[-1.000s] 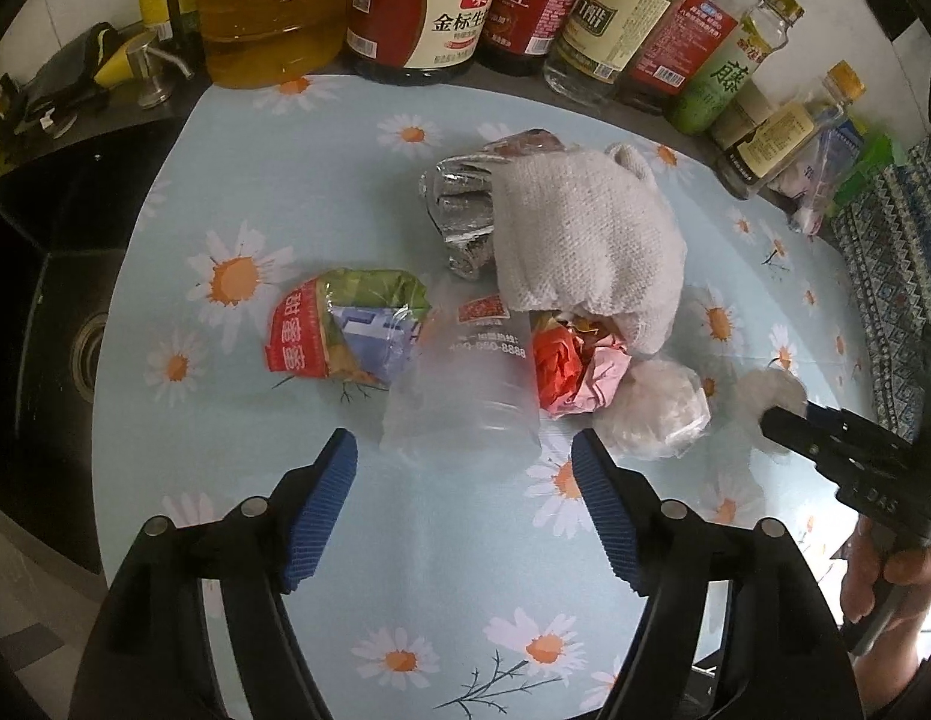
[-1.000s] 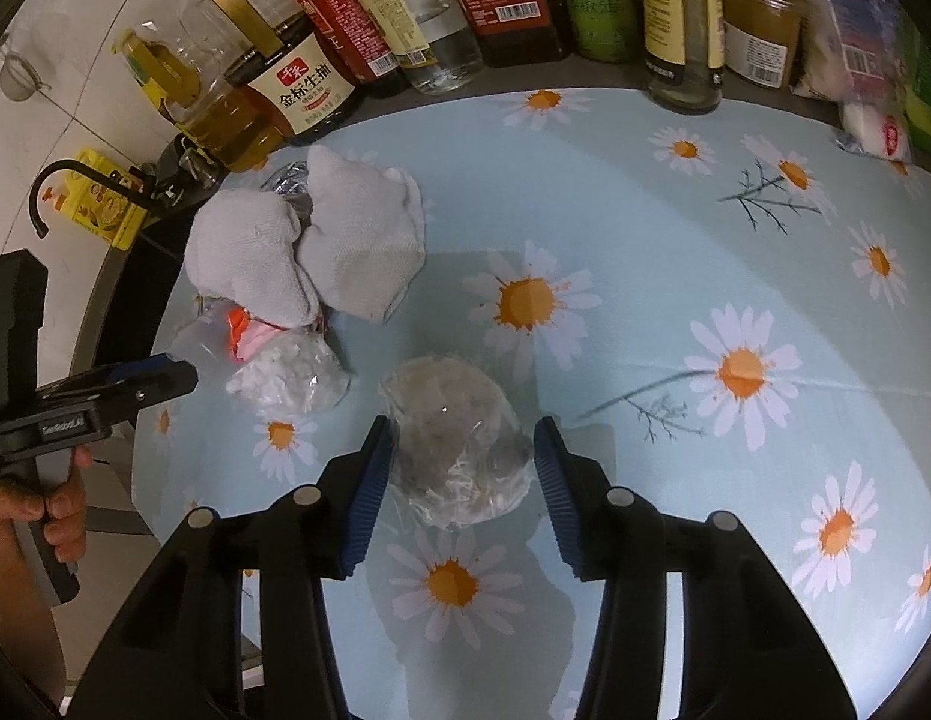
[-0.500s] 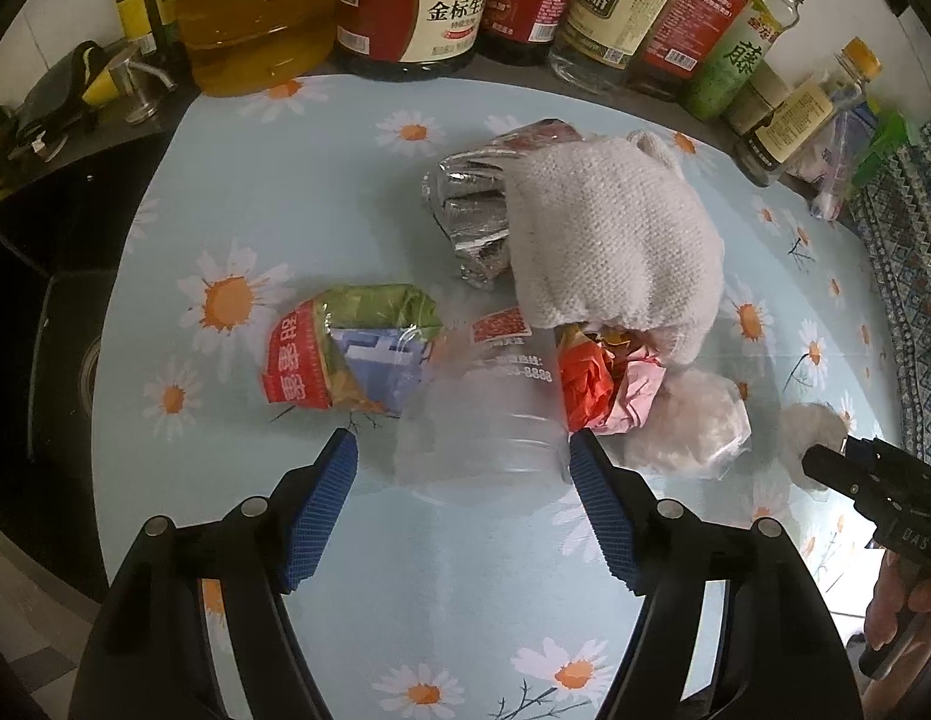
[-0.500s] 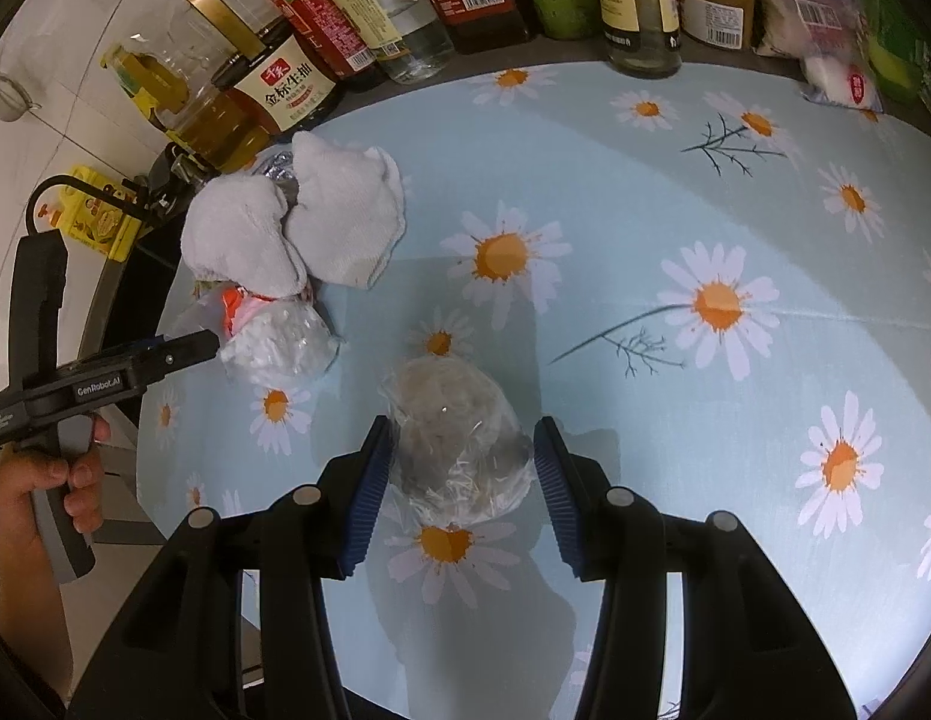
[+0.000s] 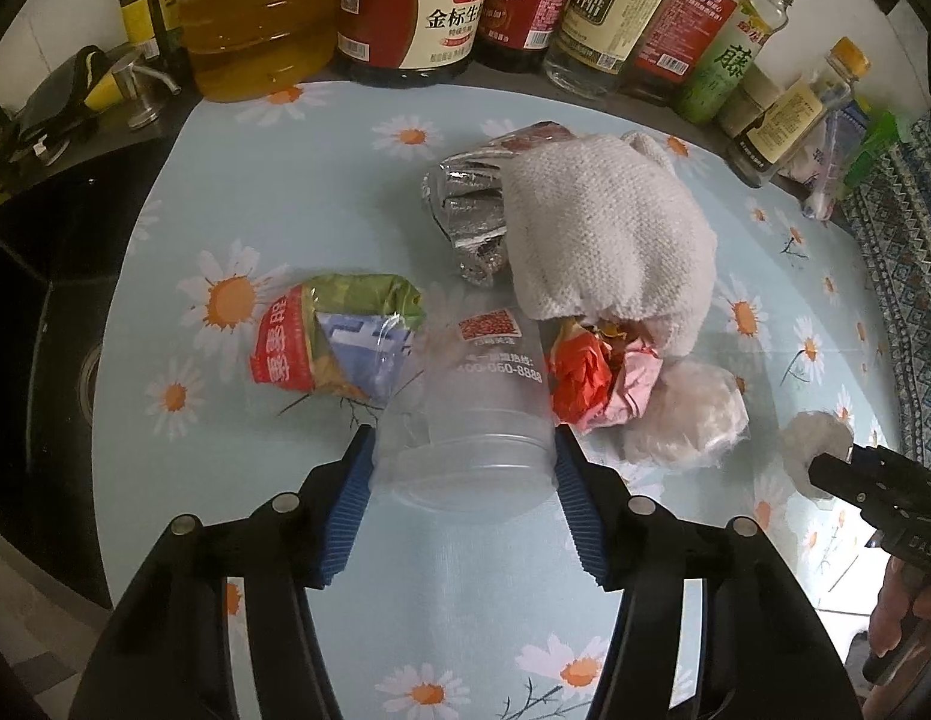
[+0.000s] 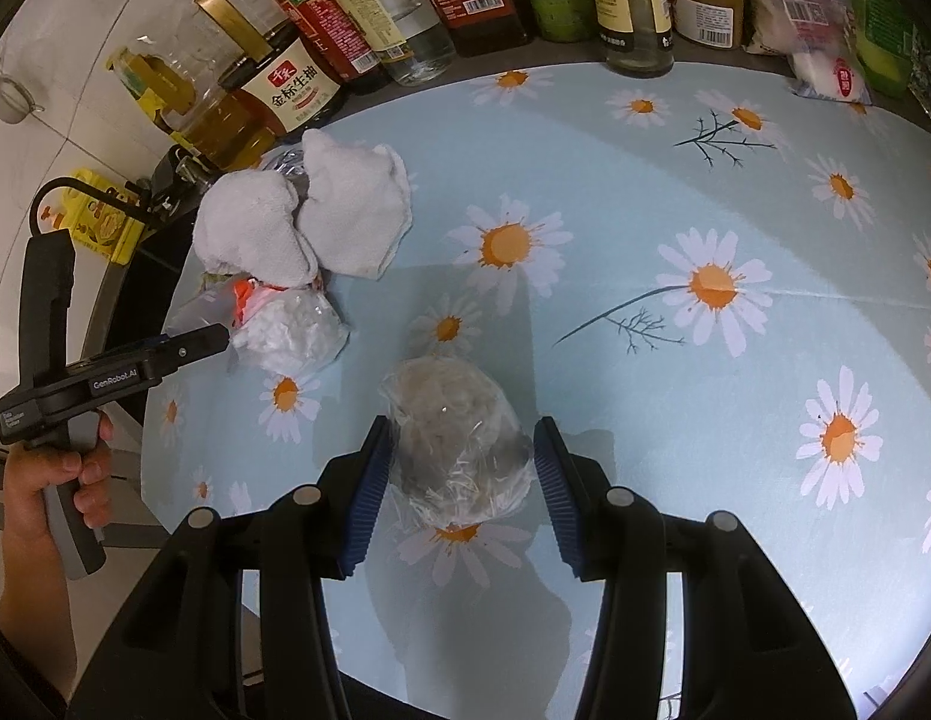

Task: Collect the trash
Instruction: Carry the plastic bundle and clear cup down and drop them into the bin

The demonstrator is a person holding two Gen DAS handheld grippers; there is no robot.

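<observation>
My left gripper (image 5: 462,456) is closed around the rim of a clear plastic cup (image 5: 474,414) lying on its side on the daisy tablecloth (image 5: 285,192). Beside the cup lie a red-green snack wrapper (image 5: 339,336), a crumpled red-pink wrapper (image 5: 597,375), a silver foil bag (image 5: 465,222) under a white cloth (image 5: 603,240), and a plastic-wrapped white wad (image 5: 687,417). My right gripper (image 6: 459,456) holds a clear bag of greyish waste (image 6: 456,438) just above the tablecloth (image 6: 645,210). The left gripper's side shows in the right wrist view (image 6: 183,348).
A row of oil, soy sauce and vinegar bottles (image 5: 417,6) lines the far edge of the table. A black sink (image 5: 39,300) lies to the left. Packets (image 6: 825,54) sit at the far right corner. The white cloth (image 6: 309,222) lies near the bottles.
My left gripper moved forward over the clear cup and closed on its rim. My right gripper stayed shut on the bag and lifted it slightly back.
</observation>
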